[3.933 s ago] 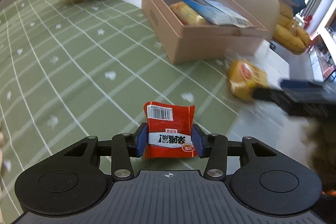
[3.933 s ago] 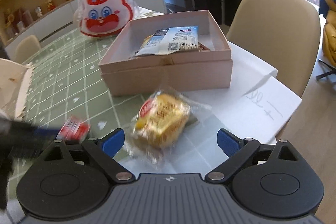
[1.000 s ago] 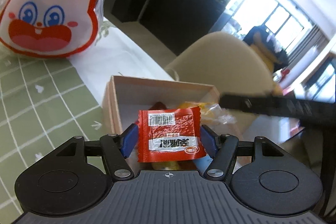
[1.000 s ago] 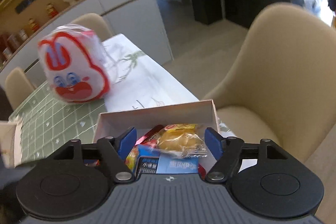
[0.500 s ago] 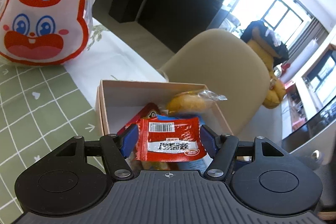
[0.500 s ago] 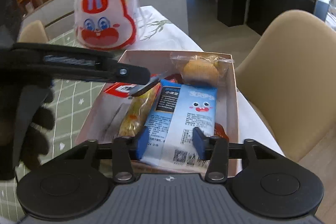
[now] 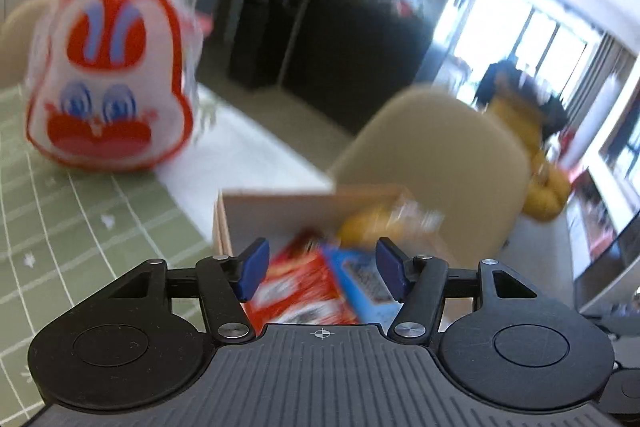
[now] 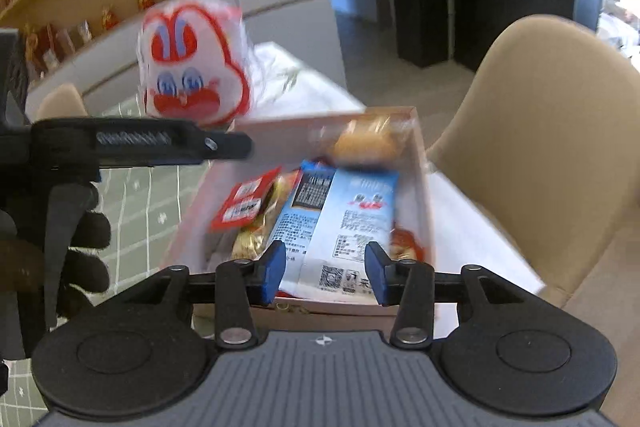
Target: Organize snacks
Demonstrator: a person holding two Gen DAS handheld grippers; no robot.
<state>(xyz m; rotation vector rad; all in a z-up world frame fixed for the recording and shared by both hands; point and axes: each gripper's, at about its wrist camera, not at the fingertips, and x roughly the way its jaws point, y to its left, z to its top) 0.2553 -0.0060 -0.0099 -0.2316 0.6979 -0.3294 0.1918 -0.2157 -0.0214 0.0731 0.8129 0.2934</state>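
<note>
The pink cardboard box (image 8: 423, 183) holds a wrapped yellow bun (image 8: 364, 143) at its far end, a blue-and-white packet (image 8: 352, 211) and a small red packet (image 8: 246, 203) lying on other snacks. My left gripper (image 7: 322, 269) hovers over the box (image 7: 280, 213); its jaws are closing with nothing held, and the red packet (image 7: 296, 281) and blue packet (image 7: 360, 279) show blurred below. From the right wrist, the left gripper (image 8: 240, 146) reaches in from the left above the red packet. My right gripper (image 8: 326, 273) is over the box's near edge, jaws opening and empty.
A white-and-red rabbit-face bag (image 7: 108, 91) stands on the green checked tablecloth (image 7: 80, 227) behind the box. A beige chair (image 8: 560, 127) is close to the box's right side. A gloved hand (image 8: 80, 247) holds the left gripper. A shelf with figurines runs along the back.
The left gripper has let go of the red packet, which now lies in the box, and has lifted. The right gripper released the bun into the box, drew back, narrowed, then widened a little.
</note>
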